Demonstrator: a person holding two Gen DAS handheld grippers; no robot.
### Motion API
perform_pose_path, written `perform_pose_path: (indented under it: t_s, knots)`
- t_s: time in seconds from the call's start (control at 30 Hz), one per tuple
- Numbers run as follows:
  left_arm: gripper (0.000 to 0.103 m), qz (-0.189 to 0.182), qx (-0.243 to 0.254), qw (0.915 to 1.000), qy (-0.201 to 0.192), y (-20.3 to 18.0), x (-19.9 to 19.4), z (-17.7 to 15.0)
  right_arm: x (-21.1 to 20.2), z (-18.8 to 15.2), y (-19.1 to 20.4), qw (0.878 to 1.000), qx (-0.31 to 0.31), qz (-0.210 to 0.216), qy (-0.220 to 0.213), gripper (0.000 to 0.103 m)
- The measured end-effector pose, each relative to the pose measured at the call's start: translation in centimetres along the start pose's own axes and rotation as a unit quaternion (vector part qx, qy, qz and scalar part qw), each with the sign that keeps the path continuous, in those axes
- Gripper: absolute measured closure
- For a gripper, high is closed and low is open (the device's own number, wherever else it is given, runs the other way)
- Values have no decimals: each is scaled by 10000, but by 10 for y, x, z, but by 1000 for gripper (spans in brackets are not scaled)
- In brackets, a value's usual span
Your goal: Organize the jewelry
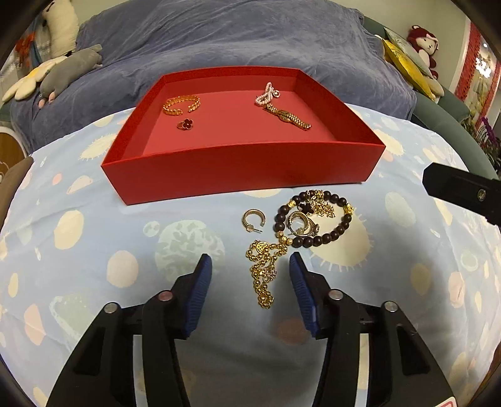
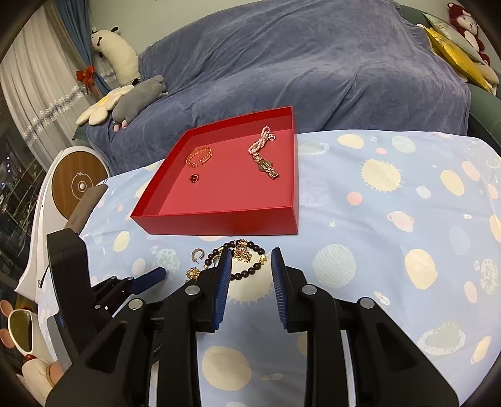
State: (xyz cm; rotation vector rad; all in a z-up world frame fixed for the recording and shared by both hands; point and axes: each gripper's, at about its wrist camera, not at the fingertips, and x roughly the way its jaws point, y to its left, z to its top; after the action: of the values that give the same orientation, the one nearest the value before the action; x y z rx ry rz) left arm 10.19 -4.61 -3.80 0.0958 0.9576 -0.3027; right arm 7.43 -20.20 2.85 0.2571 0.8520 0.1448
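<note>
Looked like a home living room: a sofa (image 2: 313,62) under a blue-grey throw filled the background, directly behind the table with the planet-print cloth (image 2: 391,219). Plush toys (image 2: 137,94) sat on the sofa's left end, a gold cushion (image 2: 454,53) and a red plush doll (image 2: 466,22) on its right end. Curtains (image 2: 40,94) hung left of the sofa, next to a dark window.

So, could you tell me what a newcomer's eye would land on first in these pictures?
Probably the red box in the middle of the planet-print cloth, with a gold bangle, a red flower ring, pink beads and a gold watch inside. Next, the jewelry tangle in front of it: a dark bead bracelet and a gold bead chain, which lies between the open left claw's pads.
</note>
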Motion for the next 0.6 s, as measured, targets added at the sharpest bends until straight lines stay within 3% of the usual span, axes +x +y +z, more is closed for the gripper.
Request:
perform_pose_path:
  t_s: [0.1,0.17,0.2,0.47,0.53,0.6]
  knots:
    - [72,258,272,9992,-143,-6,1,-2,6,0,-1,9999,15,-14,106,74]
    - [96,240,296,9991,-179,-6,1,-1,11,-1,0,9998,-15,-22,171,74]
    - [98,236,293,9992,-167,-5,1,0,14,-1,1,9998,-49,-34,210,74]
    - [100,-49,-114,9998,-170,17,-19,5,41,0,14,9986,-315,43,424,74]
    - [100,-58,-198,9995,-219,22,-26,8,49,-1,17,9981,-382,126,457,77]
    - [100,-67,-274,9992,-276,28,-33,10,58,0,19,9975,-489,110,506,87]
